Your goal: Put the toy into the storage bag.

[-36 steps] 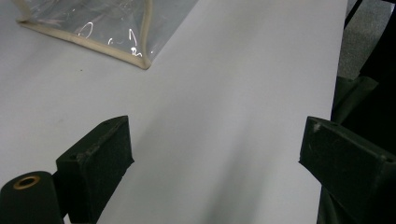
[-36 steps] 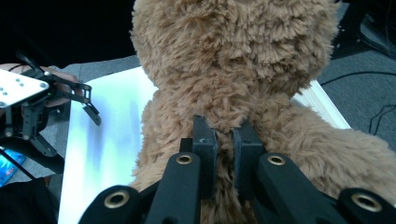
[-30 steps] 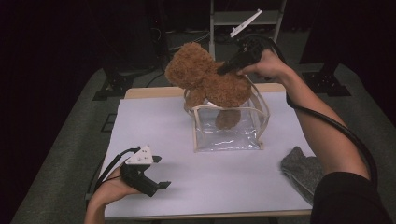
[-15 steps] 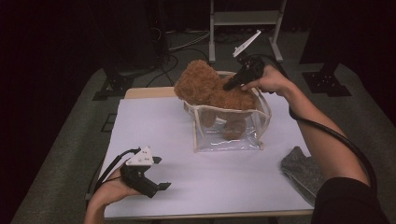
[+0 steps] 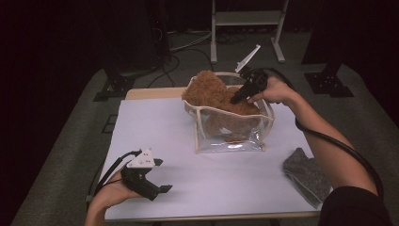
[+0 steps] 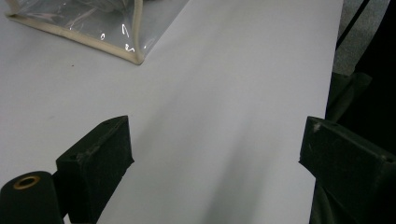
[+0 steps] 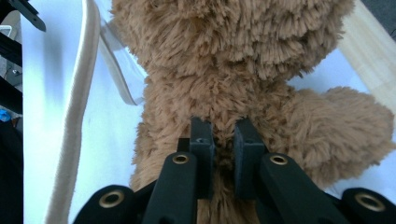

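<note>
A brown plush teddy bear sits partly inside a clear plastic bag with cream piping, its head still above the rim. My right gripper is shut on the fur of the bear's body from above and behind. In the right gripper view the two jaws pinch a tuft of the bear, with the bag's rim at the left. My left gripper rests open near the table's front left corner, nothing between its jaws. A corner of the bag shows ahead of it.
The white table top has a folded grey cloth at its front right. A metal stand and cables stand on the dark floor behind the table. The right gripper's cable runs along the forearm.
My right gripper has come down with the teddy bear, sinking its body into the clear bag. The left gripper has stayed where it was.
</note>
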Demonstrator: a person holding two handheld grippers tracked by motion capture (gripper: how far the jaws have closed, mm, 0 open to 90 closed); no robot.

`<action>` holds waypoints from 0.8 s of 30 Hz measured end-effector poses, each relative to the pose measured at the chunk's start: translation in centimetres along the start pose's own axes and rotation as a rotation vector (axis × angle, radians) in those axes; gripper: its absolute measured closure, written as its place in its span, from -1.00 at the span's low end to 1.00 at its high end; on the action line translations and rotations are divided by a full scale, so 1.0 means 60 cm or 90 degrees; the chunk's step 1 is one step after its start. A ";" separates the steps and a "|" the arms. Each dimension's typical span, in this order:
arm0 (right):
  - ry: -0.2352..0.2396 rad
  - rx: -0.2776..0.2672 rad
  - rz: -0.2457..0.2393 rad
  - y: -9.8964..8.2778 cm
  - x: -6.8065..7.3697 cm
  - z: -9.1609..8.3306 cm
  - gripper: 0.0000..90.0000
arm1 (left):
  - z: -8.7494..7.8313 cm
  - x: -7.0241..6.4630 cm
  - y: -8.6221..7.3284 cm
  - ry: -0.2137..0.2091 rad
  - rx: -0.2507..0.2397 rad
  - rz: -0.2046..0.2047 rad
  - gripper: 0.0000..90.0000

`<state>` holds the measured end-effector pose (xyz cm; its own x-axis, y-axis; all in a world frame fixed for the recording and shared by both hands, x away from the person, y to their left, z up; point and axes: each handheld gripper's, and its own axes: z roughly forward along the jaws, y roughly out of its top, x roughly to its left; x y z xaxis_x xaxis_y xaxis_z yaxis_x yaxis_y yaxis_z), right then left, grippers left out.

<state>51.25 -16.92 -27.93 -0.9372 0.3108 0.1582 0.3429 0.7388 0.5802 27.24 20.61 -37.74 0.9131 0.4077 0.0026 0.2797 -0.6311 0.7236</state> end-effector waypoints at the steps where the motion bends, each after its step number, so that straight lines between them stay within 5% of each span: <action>1: 0.000 -0.002 0.002 -0.002 0.000 0.001 0.74 | 0.000 0.000 0.000 0.000 0.000 0.000 -0.82; 12: -0.022 -0.004 0.002 0.019 0.001 -0.016 0.36 | -0.002 0.001 -0.002 0.000 0.002 -0.002 -0.82; 20: -0.002 -0.037 -0.020 0.052 0.012 -0.019 0.26 | 0.000 0.001 -0.001 -0.001 0.002 0.000 -0.82; 24: -0.027 0.022 -0.026 0.062 0.016 -0.010 0.34 | -0.001 0.000 0.001 -0.001 -0.002 0.002 -0.82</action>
<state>51.61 -14.24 -25.15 -0.9474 0.3039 0.1001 0.3064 0.7713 0.5578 27.24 20.64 -37.67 0.9146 0.4044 0.0032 0.2760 -0.6299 0.7260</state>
